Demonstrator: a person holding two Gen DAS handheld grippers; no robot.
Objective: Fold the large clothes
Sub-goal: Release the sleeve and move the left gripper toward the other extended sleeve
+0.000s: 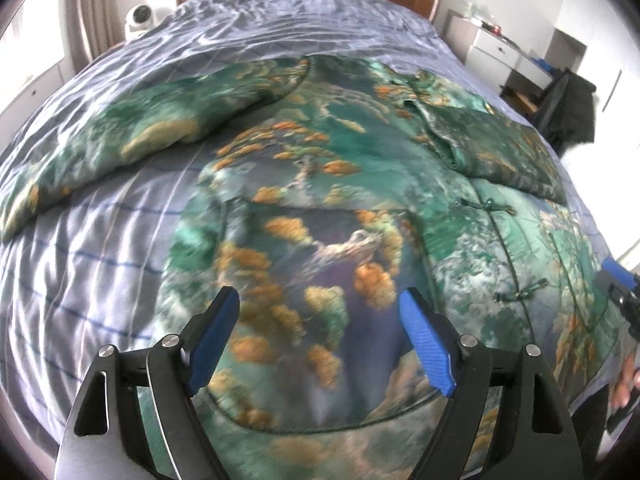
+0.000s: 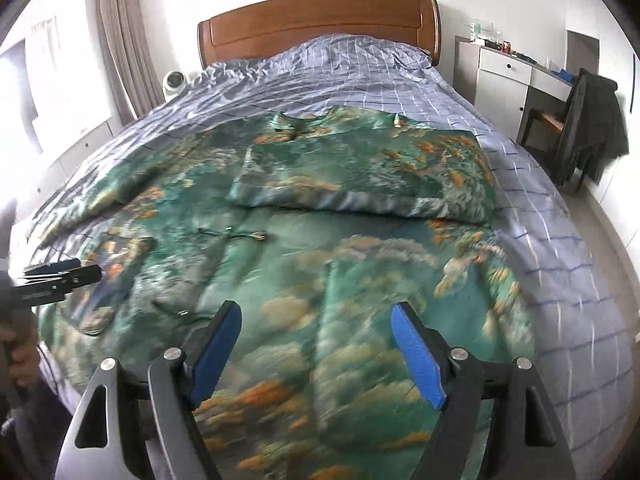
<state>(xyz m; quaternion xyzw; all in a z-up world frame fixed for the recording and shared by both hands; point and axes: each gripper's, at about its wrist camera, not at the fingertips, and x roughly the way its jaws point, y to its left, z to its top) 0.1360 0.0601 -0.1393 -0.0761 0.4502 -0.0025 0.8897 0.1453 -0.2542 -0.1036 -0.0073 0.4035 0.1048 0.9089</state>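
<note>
Left wrist view, nearest first: left tongs (image 1: 320, 300) hang over the lower front of the garment (image 1: 312, 208), blue ribbed pads (image 1: 426, 344) spread wide, jaws parted with nothing between them and no cloth pinched. At the right edge, the right tongs (image 1: 620, 280) and part of a hand (image 1: 626, 384) show just off the garment's side.

Right wrist view: right tongs (image 2: 316, 316) likewise spread wide over the garment (image 2: 320, 264), empty. Left tongs (image 2: 60, 276) poke in from the left edge, a hand (image 2: 20, 352) below them.

Garment – large, glossy, satin-like, printed in greens with orange and cream cloud or foliage shapes. It lies flat and face up across the bed (image 2: 540, 248), knotted frog fastenings (image 1: 486, 208) running down its front. One sleeve (image 2: 360, 176) is folded in across the chest; the other sleeve (image 1: 104, 140) stretches out to the side over the bedding.

Bedding – pale blue-grey with a thin check of lines, rumpled toward the headboard (image 2: 320, 20), which is brown wood with a rounded top.

Beyond: small white round device (image 2: 174, 80) beside the bed; beige curtain (image 2: 124, 40); white drawer unit (image 2: 504, 76) with clutter on top; chair (image 2: 560, 120) draped with a dark garment (image 2: 596, 120). White walls, pale floor.
</note>
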